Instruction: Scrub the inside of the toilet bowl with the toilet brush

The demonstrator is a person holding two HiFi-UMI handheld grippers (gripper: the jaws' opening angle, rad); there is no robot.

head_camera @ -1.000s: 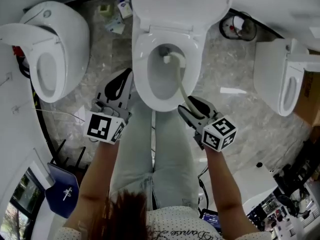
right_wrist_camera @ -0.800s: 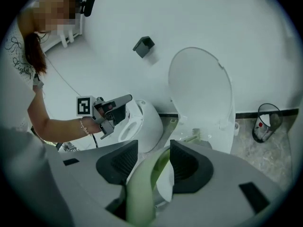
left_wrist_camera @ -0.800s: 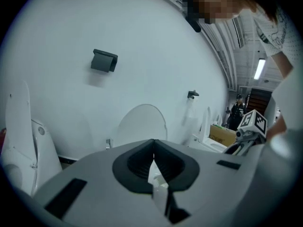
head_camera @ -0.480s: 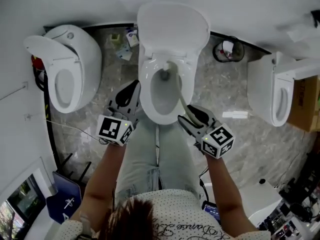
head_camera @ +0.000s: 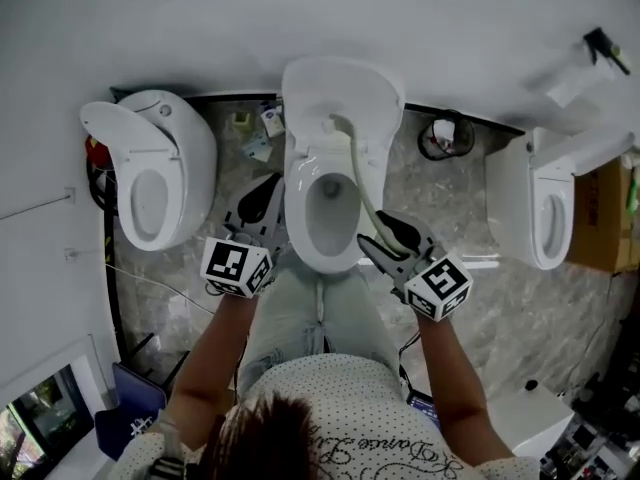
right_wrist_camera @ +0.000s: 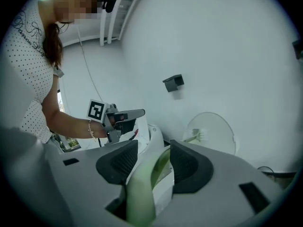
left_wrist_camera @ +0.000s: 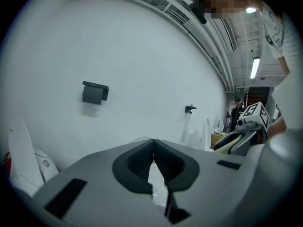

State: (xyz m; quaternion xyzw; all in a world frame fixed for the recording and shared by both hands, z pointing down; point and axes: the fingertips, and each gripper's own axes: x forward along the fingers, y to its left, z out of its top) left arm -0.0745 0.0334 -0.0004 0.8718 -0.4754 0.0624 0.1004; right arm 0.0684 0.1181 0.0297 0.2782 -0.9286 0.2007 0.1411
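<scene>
1. Head view: toilet brush [head_camera: 335, 125] is clamped by its handle in the right tool [head_camera: 380, 230]; its head is held against the far lid [head_camera: 345, 83], outside the toilet bowl [head_camera: 298, 208].
2. Left tool [head_camera: 262, 200]: jaws are closed, nothing is held.
3. Risk, as judged: lid and floor may be dripped on by the lifted head.

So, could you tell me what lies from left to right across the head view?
White toilet on the left, left tool, white middle toilet, right tool holding the pale green brush, white toilet on the right, brown cardboard box.

Pale green toilet brush [right_wrist_camera: 142, 188] handle clamped in right gripper [right_wrist_camera: 152, 150]. Bristle head [right_wrist_camera: 196, 136] against raised toilet lid [right_wrist_camera: 215, 126]. Left gripper [right_wrist_camera: 137, 113] beyond, at left, marker cube up.
</scene>
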